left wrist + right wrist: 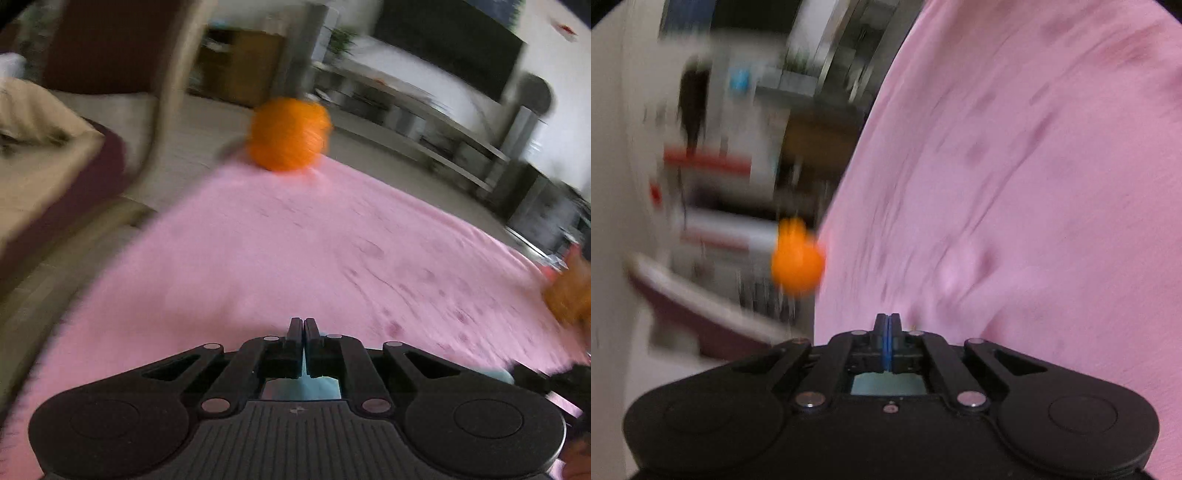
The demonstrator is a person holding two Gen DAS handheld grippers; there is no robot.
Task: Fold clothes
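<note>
- Pinching pale blue fabric (pixel 314 387) in the left gripper (pixel 303 328), jaws closed on it, above the pink-covered worktop (pixel 258 258)
- Right gripper (pixel 887 325) jaws pressed together on a thin blue edge, likely the same garment
- Judgement: keep both corners taut and level, lay flat before creasing
- Garment mostly hidden under the grippers; shape unclear
- Heavy motion blur; orange ball (pixel 290 134) at the far edge, background unreadable

place: home living room | signs: big dark TV (pixel 448 44) on wall, long low TV stand (pixel 417 122) beneath, sofa (pixel 48 162) with beige cushion at left, houseplant (pixel 343 40), pink cloth (pixel 295 251) spread over table
</note>
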